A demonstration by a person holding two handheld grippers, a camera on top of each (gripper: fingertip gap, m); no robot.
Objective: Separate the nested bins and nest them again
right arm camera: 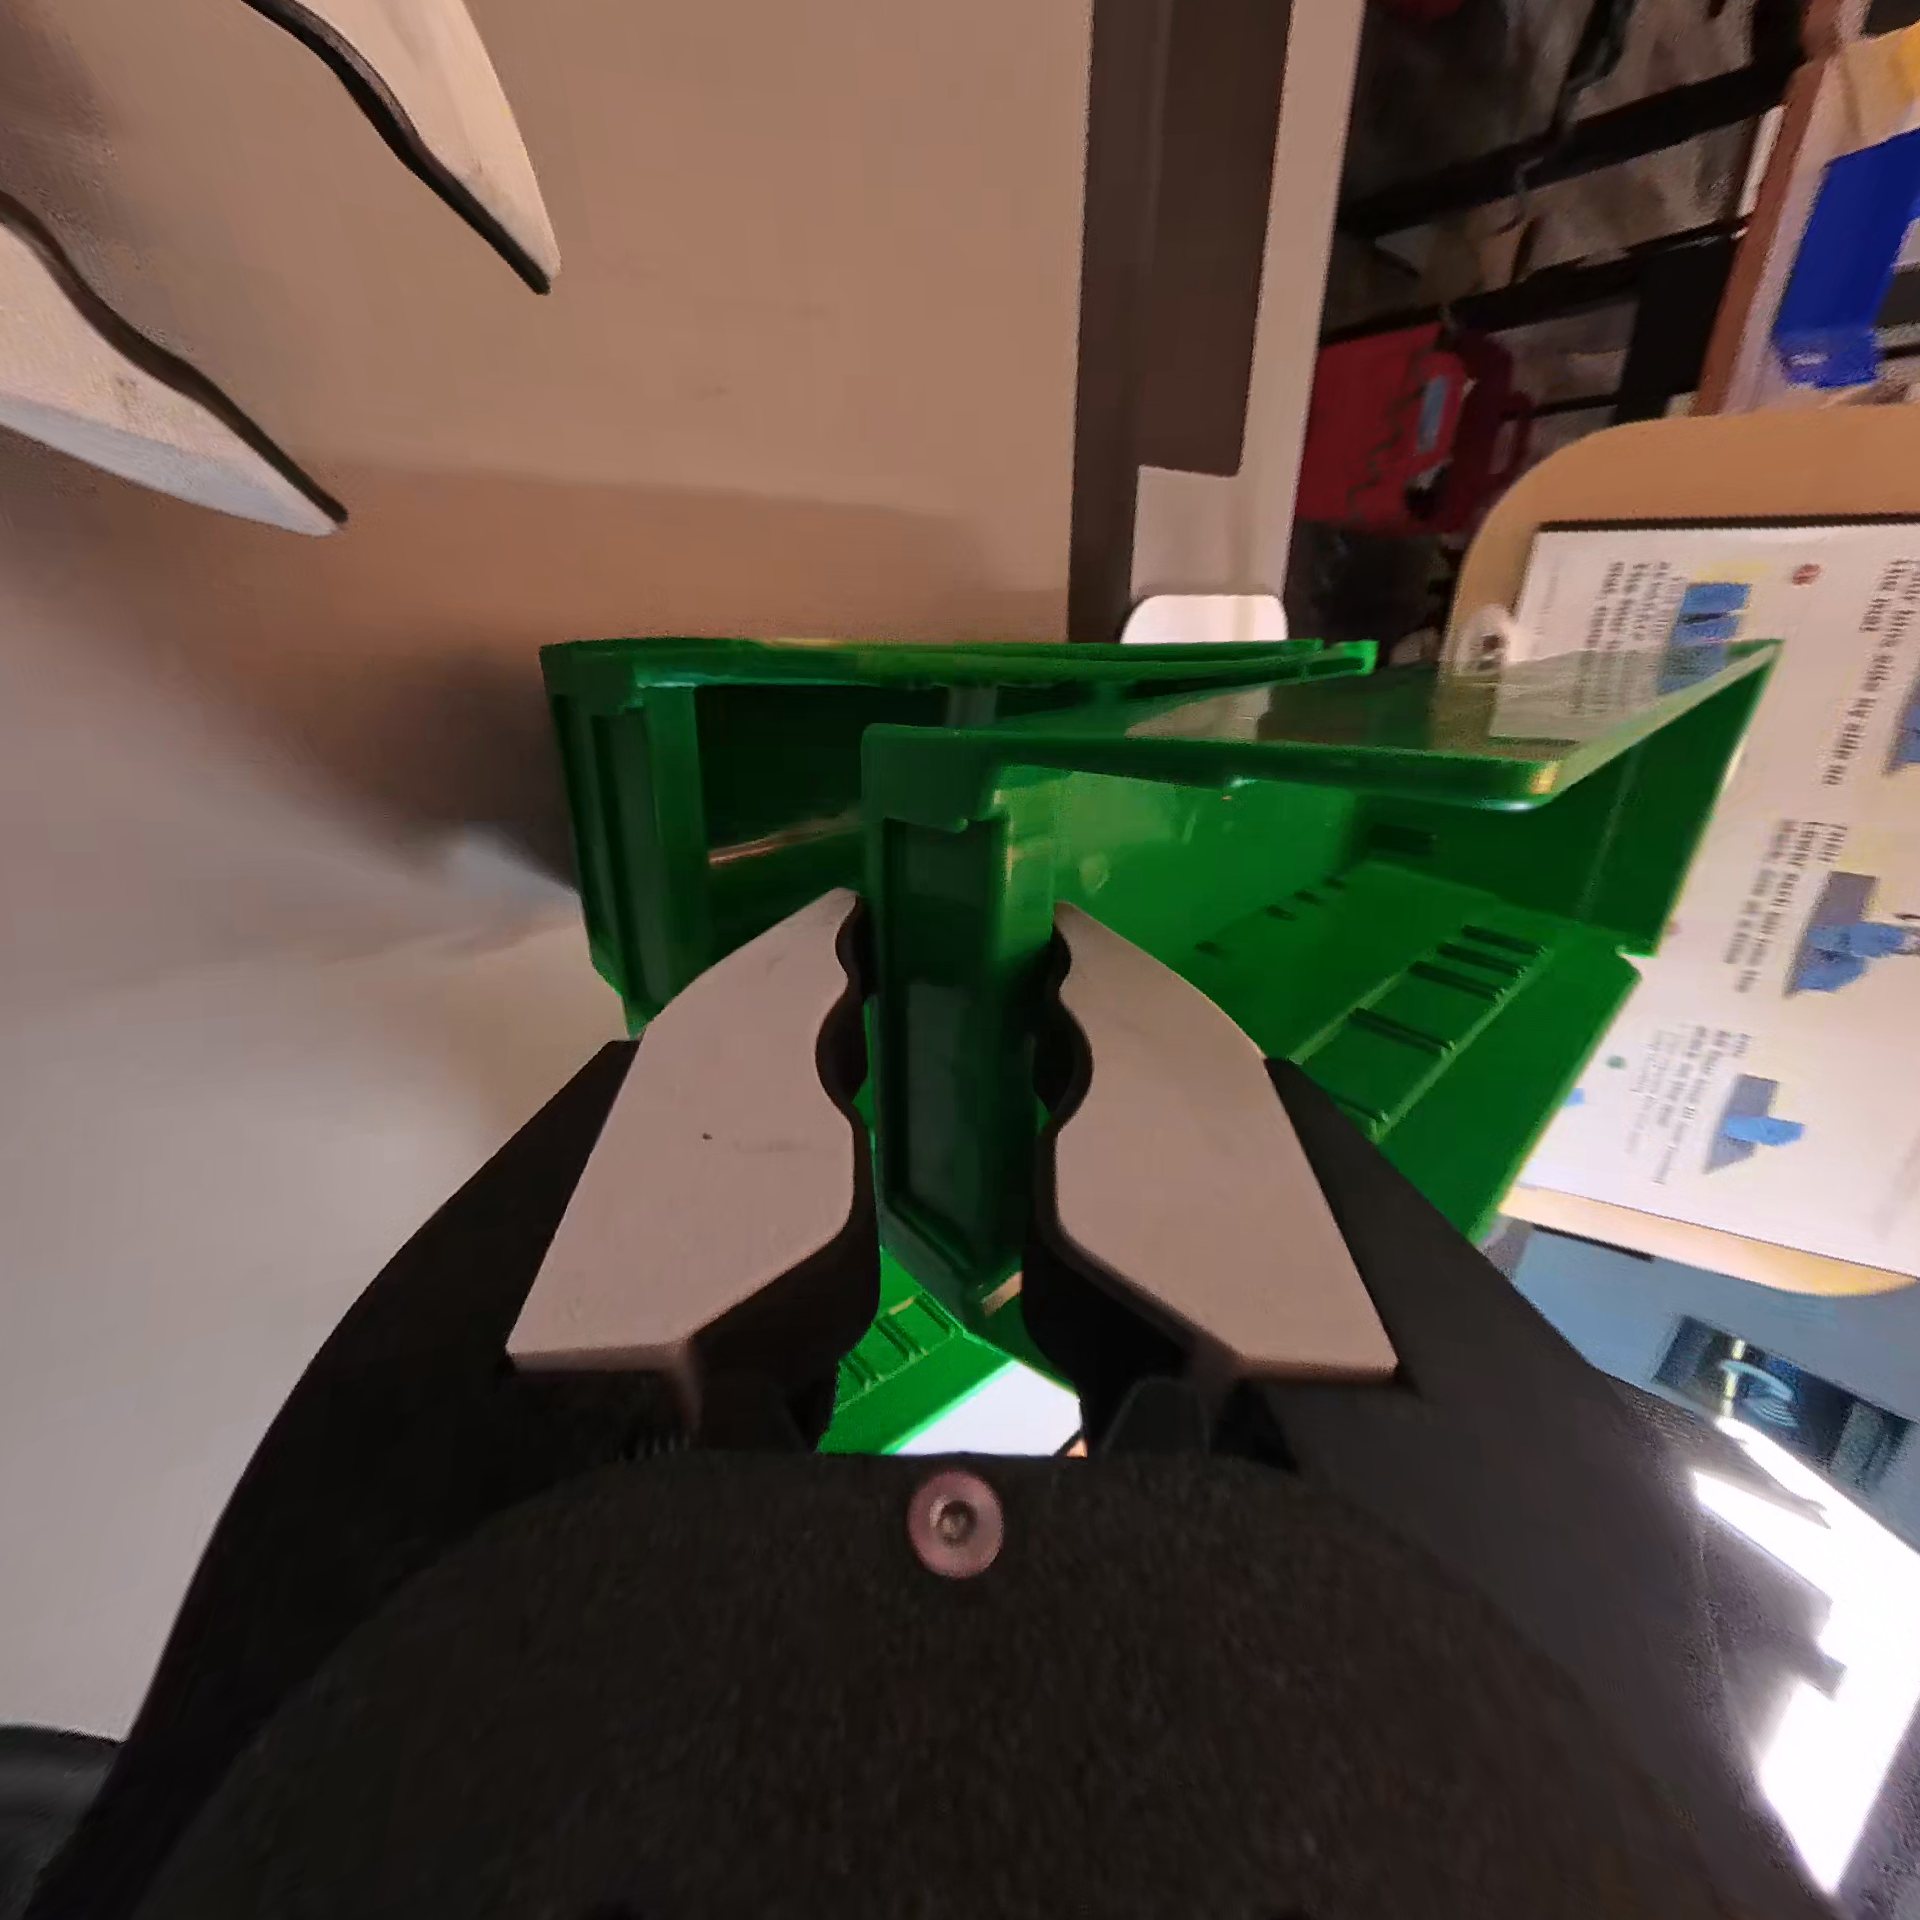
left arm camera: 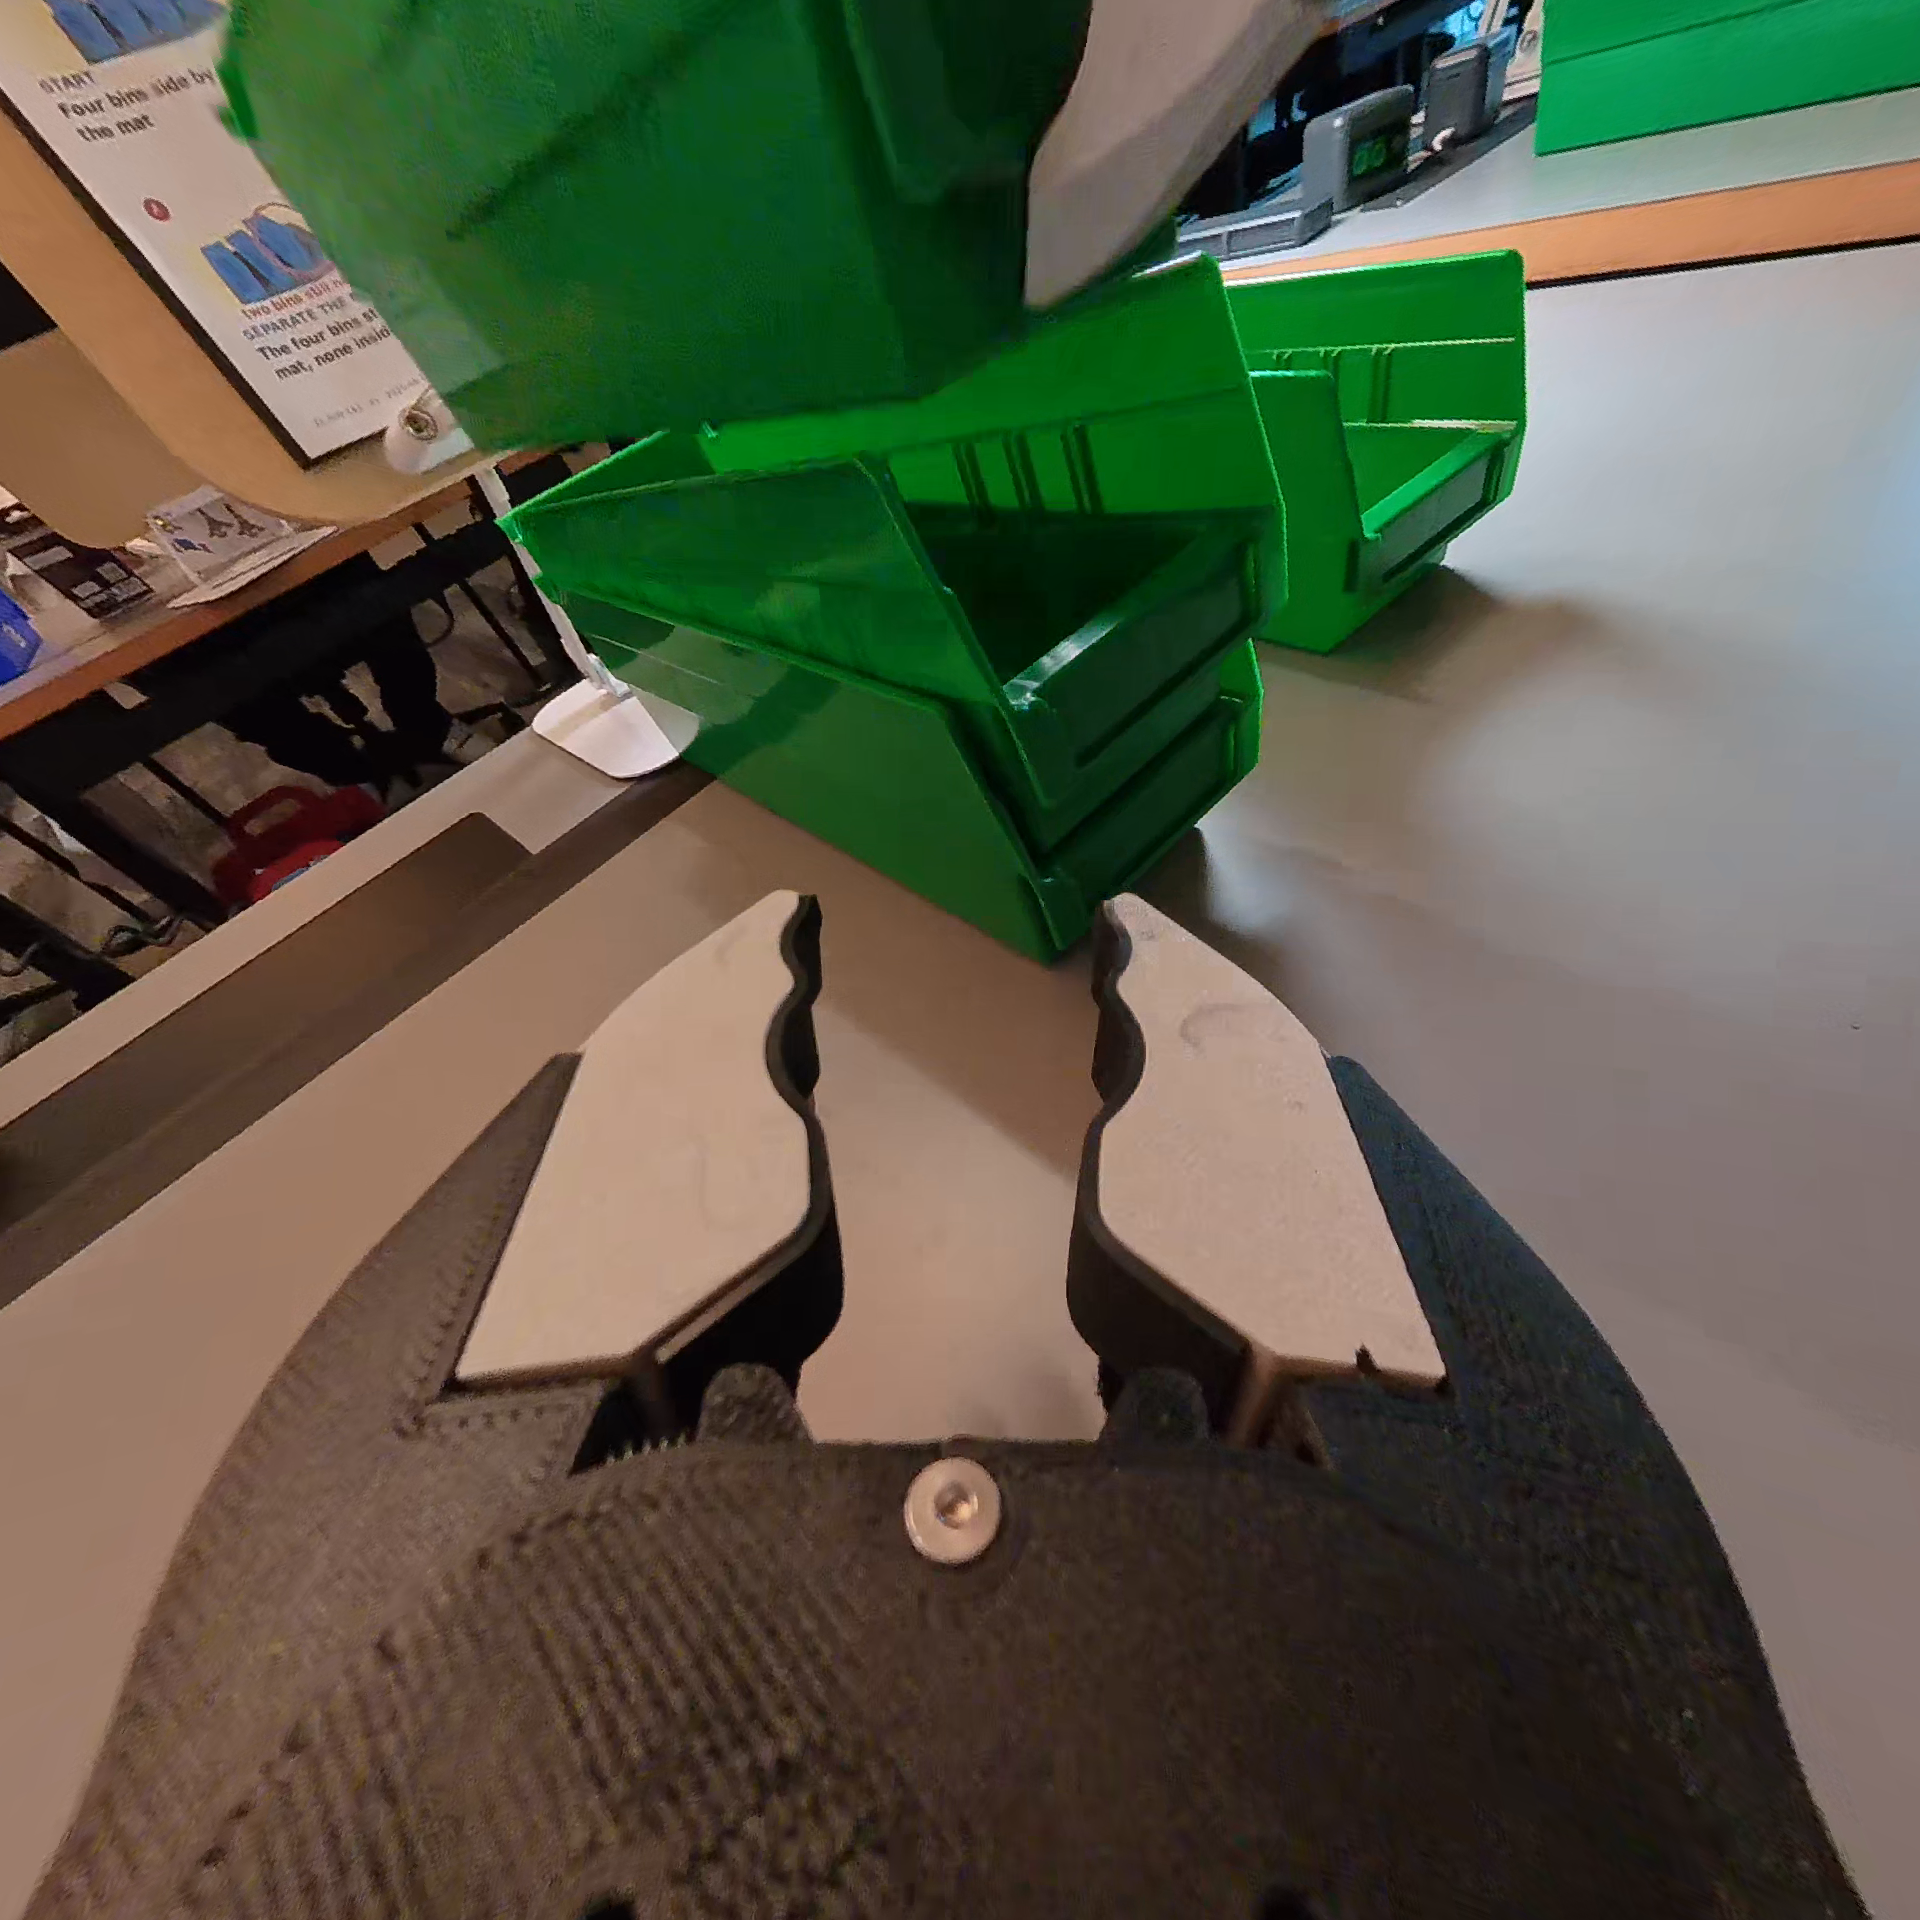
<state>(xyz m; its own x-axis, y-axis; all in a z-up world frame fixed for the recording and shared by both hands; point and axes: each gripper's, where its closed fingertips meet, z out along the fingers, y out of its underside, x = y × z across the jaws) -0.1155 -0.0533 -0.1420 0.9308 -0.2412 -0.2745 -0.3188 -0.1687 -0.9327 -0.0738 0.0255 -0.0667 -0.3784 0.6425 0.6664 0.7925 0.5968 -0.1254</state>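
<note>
A green plastic storage bin (right arm camera: pixel 1195 935) with an open front hangs in the air, clamped at its front lip by the right gripper (right arm camera: pixel 951 935), whose two grey fingers press on either side of that lip. In the left wrist view the same lifted bin (left arm camera: pixel 644 208) appears blurred at the top, just above a nested pair, with one grey finger (left arm camera: pixel 1132 145) of the right gripper against its right side.

Below it, a nested pair of green plastic bins (left arm camera: pixel 935 665) stands on the grey tabletop (left arm camera: pixel 1558 987): the inner one sits tilted inside the outer one, its front raised a little. Just behind and to the right of that pair stands a further green bin (left arm camera: pixel 1392 457), and whether it holds another inside cannot be told. That makes at least four green bins in sight: one held, two nested, one behind.

The left gripper (left arm camera: pixel 956 935) hovers low over the tabletop just in front of the nested pair's near corner, its fingers spread apart with nothing between them.

A white instruction sheet (left arm camera: pixel 239 239) with blue pictures stands on a board at the table's left edge.
</note>
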